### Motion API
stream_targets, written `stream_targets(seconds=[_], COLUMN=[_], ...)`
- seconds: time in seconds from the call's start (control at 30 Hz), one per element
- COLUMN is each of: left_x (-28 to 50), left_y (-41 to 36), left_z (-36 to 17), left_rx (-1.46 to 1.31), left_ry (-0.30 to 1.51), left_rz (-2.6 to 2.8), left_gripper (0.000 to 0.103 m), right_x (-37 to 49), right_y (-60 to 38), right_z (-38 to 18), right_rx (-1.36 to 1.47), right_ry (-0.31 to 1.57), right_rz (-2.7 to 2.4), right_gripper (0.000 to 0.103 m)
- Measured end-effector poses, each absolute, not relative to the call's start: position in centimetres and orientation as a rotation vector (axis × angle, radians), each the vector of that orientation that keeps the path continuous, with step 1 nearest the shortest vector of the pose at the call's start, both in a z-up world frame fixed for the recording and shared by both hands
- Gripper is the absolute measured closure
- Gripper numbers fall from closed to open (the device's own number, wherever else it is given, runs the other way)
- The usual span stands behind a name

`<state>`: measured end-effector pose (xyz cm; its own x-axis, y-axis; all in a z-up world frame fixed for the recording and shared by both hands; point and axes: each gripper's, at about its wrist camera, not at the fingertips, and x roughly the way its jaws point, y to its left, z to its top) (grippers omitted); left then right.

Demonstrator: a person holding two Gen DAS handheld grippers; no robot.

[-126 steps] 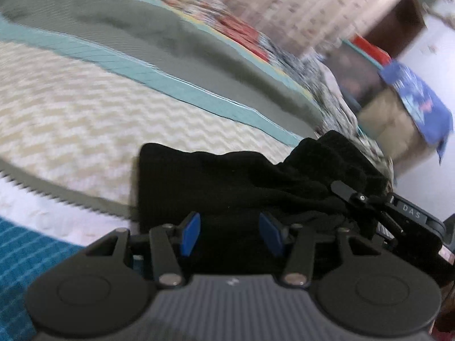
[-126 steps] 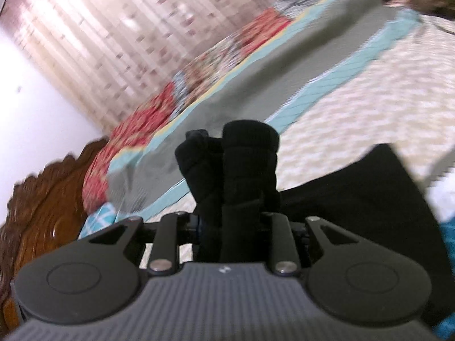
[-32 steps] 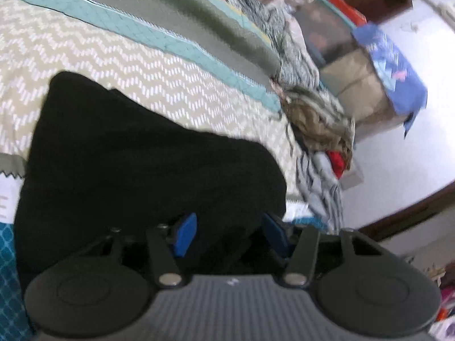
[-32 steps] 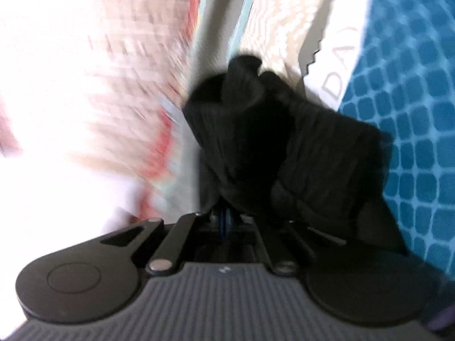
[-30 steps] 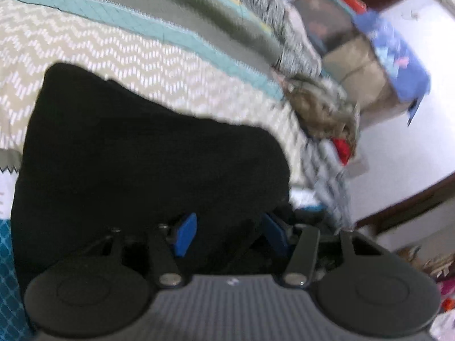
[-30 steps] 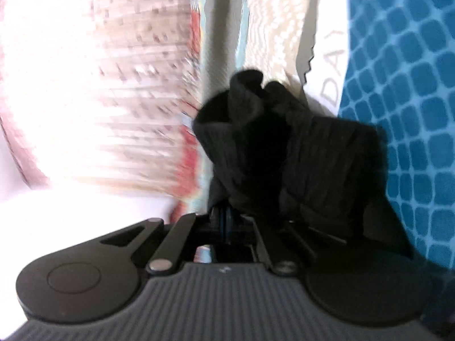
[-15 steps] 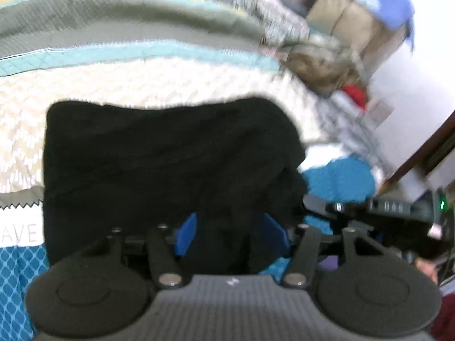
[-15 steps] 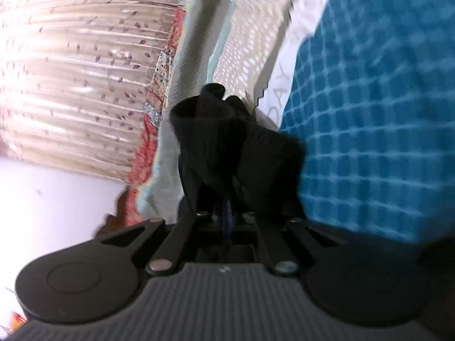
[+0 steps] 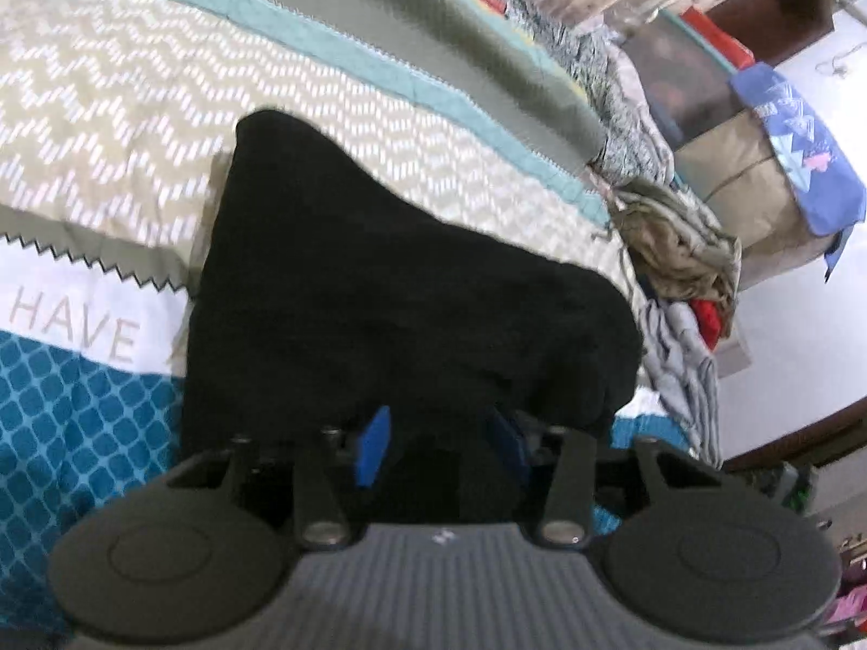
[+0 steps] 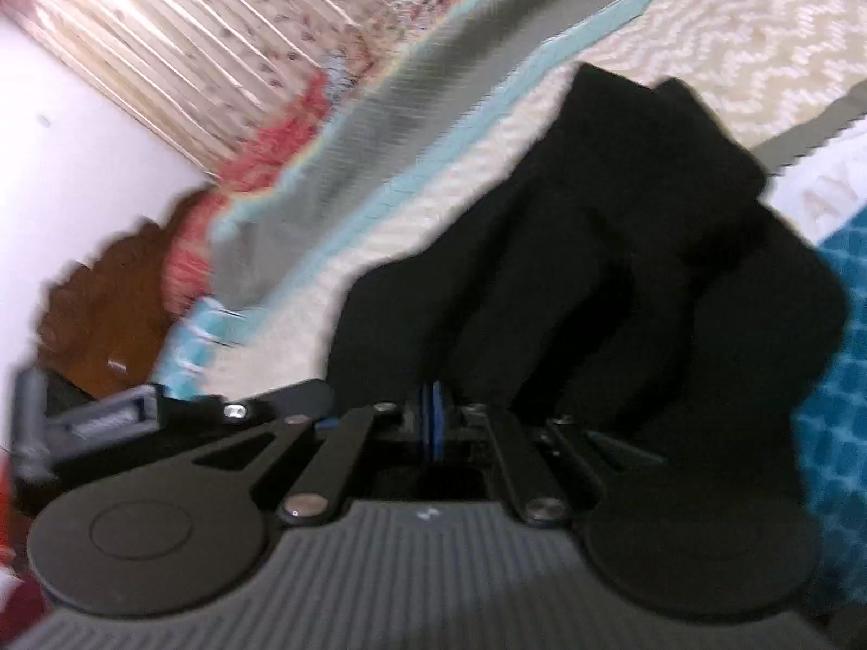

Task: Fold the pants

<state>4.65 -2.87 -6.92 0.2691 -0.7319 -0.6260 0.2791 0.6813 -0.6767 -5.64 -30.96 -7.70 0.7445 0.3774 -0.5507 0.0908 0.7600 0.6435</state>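
Observation:
The black pants (image 9: 379, 292) lie folded in a thick pad on the patterned bedspread (image 9: 108, 108). My left gripper (image 9: 439, 444) sits at the near edge of the pants, its blue pads (image 9: 374, 447) apart with black cloth between them. In the right wrist view the pants (image 10: 623, 227) bunch up in front of my right gripper (image 10: 433, 422), whose blue pads are pressed together on a fold of the cloth. The other gripper's body (image 10: 135, 417) shows at the left.
A heap of loose clothes (image 9: 677, 249) lies at the bed's right end, with a box under a blue cloth (image 9: 785, 162) beyond. A wooden headboard (image 10: 108, 298) and curtain (image 10: 189, 27) stand at the far side. The bedspread has a teal band (image 9: 379, 70).
The right gripper swung round with the bunched cloth, from over the blue squares toward the zigzag area. The left view tilted back; the pants lie flatter and wider.

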Motion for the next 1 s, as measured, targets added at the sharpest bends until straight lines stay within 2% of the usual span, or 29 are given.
stream_targets(seconds=[0.13,0.2,0.37,0.4,0.47,0.53,0.57,0.6,0.63,0.67,0.73,0.8,1.0], left_x=[4.3,3.8,2.3,1.8,1.3,1.3,1.6,1.9,2.4,2.8,3.7,4.6,5.7], left_y=[-3.1,-3.3,-2.1,-1.4,-0.1,1.5,2.2,2.9,3.3,3.6,3.9,3.7,2.5], left_z=[-7.2,-6.7,-4.4,-3.8,-3.0,-2.7,-2.7,-2.9,-3.2,-3.5,-4.1,-4.9,-7.2], left_rx=[-0.449,-0.410,-0.356,-0.335,-0.314,-0.325,-0.335,-0.348,-0.361,-0.379,-0.423,-0.465,-0.518], left_ry=[1.102,1.086,1.031,1.002,0.959,0.934,0.936,0.944,0.955,0.972,1.012,1.045,1.113], left_rz=[-0.724,-0.728,-0.751,-0.739,-0.705,-0.676,-0.655,-0.632,-0.614,-0.597,-0.594,-0.613,-0.632], left_gripper=[0.069,0.068,0.052,0.049,0.041,0.035,0.026,0.022,0.019,0.018,0.013,0.010,0.009], right_x=[-6.5,-6.8,-8.3,-9.1,-10.8,-12.4,-12.9,-13.5,-13.9,-14.1,-13.4,-12.6,-8.8], right_y=[-35.6,-35.5,-36.5,-37.0,-37.8,-38.9,-39.3,-39.9,-40.4,-40.9,-41.1,-41.5,-41.3], right_z=[-10.6,-10.2,-9.4,-9.0,-7.8,-7.1,-6.8,-6.6,-6.4,-6.2,-6.0,-5.9,-6.9], right_rx=[0.873,0.840,0.888,0.900,0.910,0.920,0.923,0.929,0.932,0.933,0.923,0.932,0.895], right_ry=[0.702,0.700,0.680,0.668,0.644,0.614,0.598,0.582,0.565,0.546,0.528,0.521,0.611], right_rz=[0.097,0.091,0.067,0.056,0.054,0.032,0.012,-0.014,-0.039,-0.063,-0.122,-0.139,-0.071], right_gripper=[0.103,0.103,0.102,0.097,0.096,0.087,0.077,0.064,0.058,0.050,0.040,0.020,0.016])
